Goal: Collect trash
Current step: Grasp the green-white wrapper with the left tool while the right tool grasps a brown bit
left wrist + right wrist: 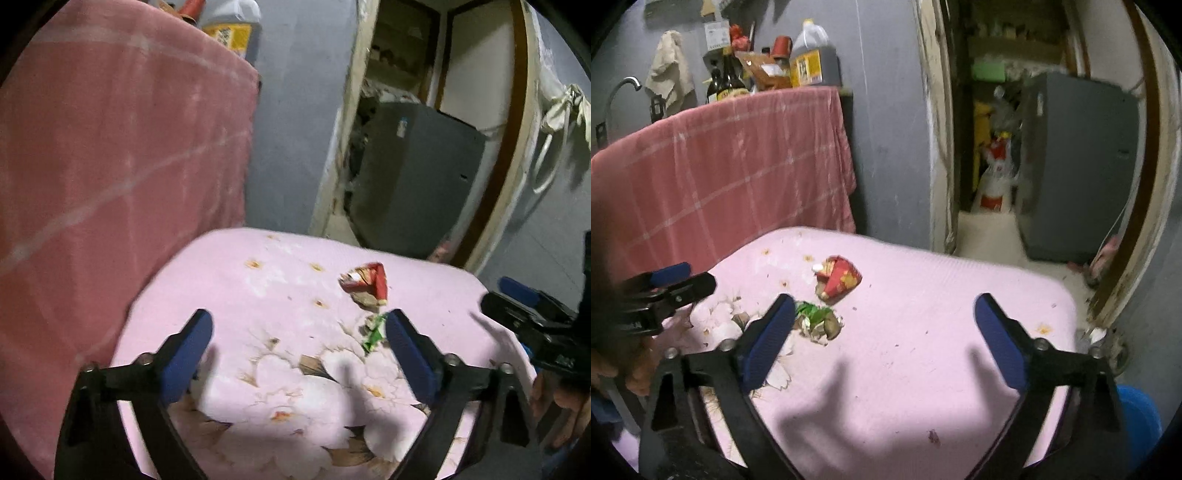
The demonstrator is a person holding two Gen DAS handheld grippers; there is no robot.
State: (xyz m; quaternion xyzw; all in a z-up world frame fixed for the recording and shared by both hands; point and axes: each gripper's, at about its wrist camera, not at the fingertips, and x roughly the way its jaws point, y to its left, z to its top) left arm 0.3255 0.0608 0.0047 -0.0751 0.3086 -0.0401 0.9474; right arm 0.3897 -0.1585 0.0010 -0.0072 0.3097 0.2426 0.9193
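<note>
Partly hidden, the green wrapper (812, 314) lies behind the left finger of the right gripper (886, 325) in the right wrist view, and in the left wrist view it sits just beside the right finger of the left gripper (299, 343), its edge covered. Both grippers hover over the pink floral tablecloth (942, 295) with jaws spread wide, holding nothing. Two coloured pieces of trash show: the red wrapper (840, 277), crumpled, and the green one near it, closer to the grippers. Brownish scraps (827, 328) lie around the green wrapper; their number is hard to tell. Small crumbs dot the cloth. The left wrist view is blurred, so the red wrapper's print cannot be read there.

Behind the table hangs one pink checked cloth (738, 158), with bottles above it: a large jug (812, 59) and two dark bottles (727, 81), others too cluttered to count. Through the doorway stands a grey cabinet (1078, 166), cut off by the door frame. A blue bin (1137, 417) shows only at the lower right edge.
</note>
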